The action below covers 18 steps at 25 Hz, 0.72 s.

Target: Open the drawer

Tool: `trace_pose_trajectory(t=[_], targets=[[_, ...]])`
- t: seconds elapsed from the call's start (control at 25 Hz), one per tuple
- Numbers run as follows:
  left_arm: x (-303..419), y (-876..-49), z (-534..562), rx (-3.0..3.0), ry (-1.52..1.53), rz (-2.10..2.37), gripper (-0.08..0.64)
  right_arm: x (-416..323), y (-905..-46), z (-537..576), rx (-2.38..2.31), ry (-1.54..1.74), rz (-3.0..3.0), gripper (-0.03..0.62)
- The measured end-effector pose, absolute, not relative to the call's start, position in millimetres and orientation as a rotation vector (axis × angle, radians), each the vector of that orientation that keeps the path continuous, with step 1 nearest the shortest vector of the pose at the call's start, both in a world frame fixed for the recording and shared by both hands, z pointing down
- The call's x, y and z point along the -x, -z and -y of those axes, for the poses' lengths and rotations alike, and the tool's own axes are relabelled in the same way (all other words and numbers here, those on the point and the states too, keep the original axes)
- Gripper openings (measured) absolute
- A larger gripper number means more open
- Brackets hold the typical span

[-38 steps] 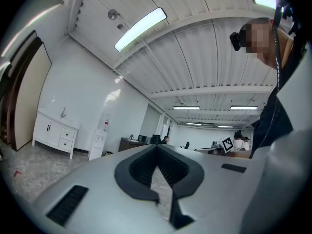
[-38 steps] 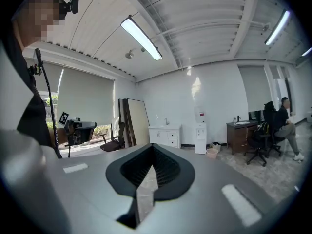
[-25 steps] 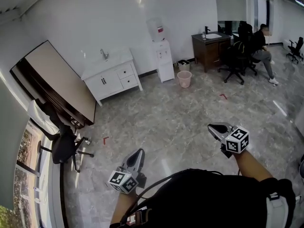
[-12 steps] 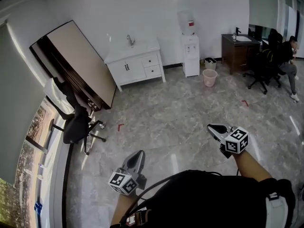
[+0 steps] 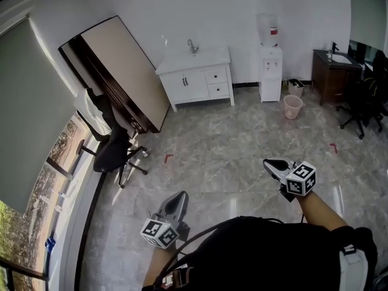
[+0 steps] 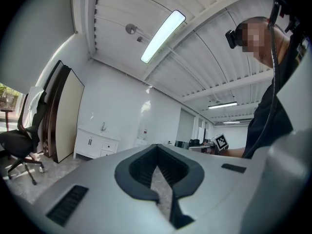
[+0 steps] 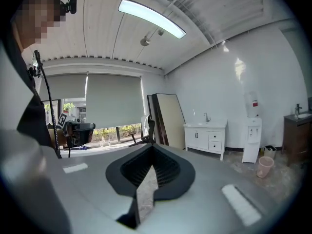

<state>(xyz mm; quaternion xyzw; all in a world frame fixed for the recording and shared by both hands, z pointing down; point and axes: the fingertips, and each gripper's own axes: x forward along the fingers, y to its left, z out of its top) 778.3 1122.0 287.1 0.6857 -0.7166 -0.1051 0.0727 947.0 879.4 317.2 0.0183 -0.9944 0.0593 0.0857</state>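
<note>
Your left gripper [image 5: 176, 197]: jaws together, nothing between. Your right gripper [image 5: 271, 163]: same. Both well apart from white cabinet [image 5: 188, 86] with drawers [image 5: 217, 82], across floor [image 5: 242, 144].

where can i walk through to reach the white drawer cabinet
The grey marble floor is bare straight ahead, up to the white sink cabinet with drawers. The left side is crowded: a black office chair and a tall brown board, leaning. Right of the cabinet stand a white water dispenser and a pink bin.
</note>
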Motion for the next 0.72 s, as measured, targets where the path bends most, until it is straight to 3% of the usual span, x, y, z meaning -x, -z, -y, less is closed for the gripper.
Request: trace_pose_trajectory(t=[0.72], targets=[[-783.5, -291.2, -998.9, -1.943, 0.342, 2.25, 0.0, -912.1, -313.0, -737.4, 0.144, -0.171, 2.978, -0.002]])
